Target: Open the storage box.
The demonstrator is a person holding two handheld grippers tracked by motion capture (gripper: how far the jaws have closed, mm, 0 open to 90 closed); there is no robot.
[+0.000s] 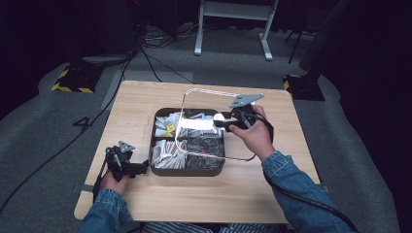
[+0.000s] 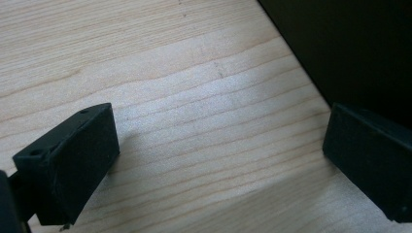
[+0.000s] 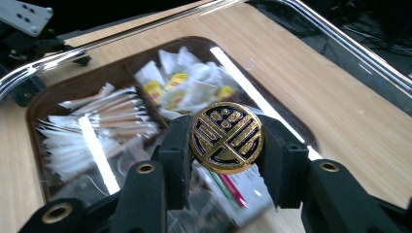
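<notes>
A clear lid with a round gold-and-black knob hangs tilted above a brown compartment tray. My right gripper is shut on that knob, a pad pressed on each side of it. The lid's shiny rim runs across the top of the right gripper view, with the tray seen through it. My left gripper rests low by the tray's front left corner. Its jaws stand wide open over bare wood, with the tray's dark wall just beyond the right jaw.
The tray holds white and yellow sachets at the back left, white sticks at the front left and dark packets on the right. The wooden table has bare room in front and on both sides. Cables and stands lie on the floor behind.
</notes>
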